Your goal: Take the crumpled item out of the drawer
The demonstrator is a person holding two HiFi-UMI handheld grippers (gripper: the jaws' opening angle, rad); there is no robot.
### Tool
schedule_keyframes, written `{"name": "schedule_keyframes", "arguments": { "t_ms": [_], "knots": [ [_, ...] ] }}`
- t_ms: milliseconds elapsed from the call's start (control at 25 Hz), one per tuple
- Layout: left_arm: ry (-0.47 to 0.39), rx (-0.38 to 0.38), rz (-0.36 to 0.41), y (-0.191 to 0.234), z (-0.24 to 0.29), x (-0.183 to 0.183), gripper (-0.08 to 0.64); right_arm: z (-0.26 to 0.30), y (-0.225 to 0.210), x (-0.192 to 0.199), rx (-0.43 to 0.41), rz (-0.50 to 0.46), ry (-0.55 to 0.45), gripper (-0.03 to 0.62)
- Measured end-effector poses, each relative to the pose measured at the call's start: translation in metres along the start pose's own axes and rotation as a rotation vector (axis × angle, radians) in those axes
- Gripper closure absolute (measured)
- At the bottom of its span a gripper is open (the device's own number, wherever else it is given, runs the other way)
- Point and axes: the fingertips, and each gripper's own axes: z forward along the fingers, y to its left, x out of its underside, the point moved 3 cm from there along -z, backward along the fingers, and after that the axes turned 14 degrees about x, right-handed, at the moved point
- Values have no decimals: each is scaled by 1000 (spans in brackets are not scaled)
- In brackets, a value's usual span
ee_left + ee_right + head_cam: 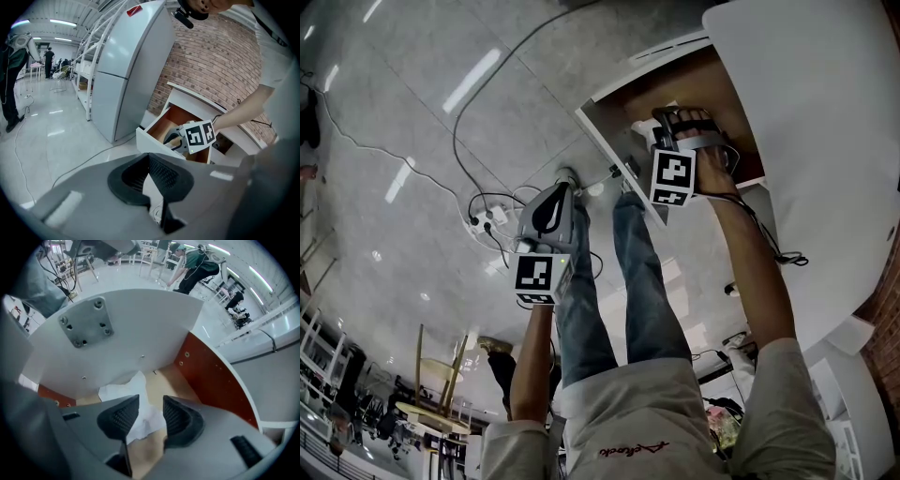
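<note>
Your right claw (149, 404) is down inside the open drawer (212, 377), released, its two black pads (121, 417) standing apart. Only the right gripper view shows what matters here: the crumpled white paper (116, 391) lies on the pale wooden drawer floor, close to the white front panel, and part of it shows in the gap between the two pads. From this angle you cannot quite tell whether either pad is touching the paper or just hovering over it. In the head view your right hand (712, 169) and that gripper's marker cube (673, 178) cover the paper completely. What you see there instead is that the drawer is pulled out from under the white counter (825, 122), with your forearm reaching in over its edge. Your left claw (150, 161) is clenched on nothing, pad tips meeting, and held out over the tiled floor (422, 112) to the left of your legs, well apart from the drawer. The left gripper view gives the side angle that neither of the others does. It shows the drawer's white front and reddish-brown inside, the right gripper dipped into it, a tall grey refrigerator (126, 70) beside it and a brick wall (215, 61) behind.
</note>
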Motion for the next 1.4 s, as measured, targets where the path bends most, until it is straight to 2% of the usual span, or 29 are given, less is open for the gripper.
{"name": "schedule_keyframes", "arguments": {
  "t_ms": [160, 360, 800, 1000, 1400],
  "knots": [
    [7, 1, 0, 1, 0, 3, 551, 12, -3, 1, -8, -27, 14, 466],
    [17, -1, 0, 2, 1, 9, 551, 22, 1, 2, -73, -1, 40, 468],
    [6, -4, -6, 4, -1, 4, 551, 20, 6, 3, -119, 62, 50, 539],
    [10, 0, -4, 1, -3, 6, 551, 13, 4, 3, -102, 82, 47, 569],
    [-4, 9, 16, -8, -3, 1, 551, -4, -10, 3, -24, 157, 42, 574]
  ]
}}
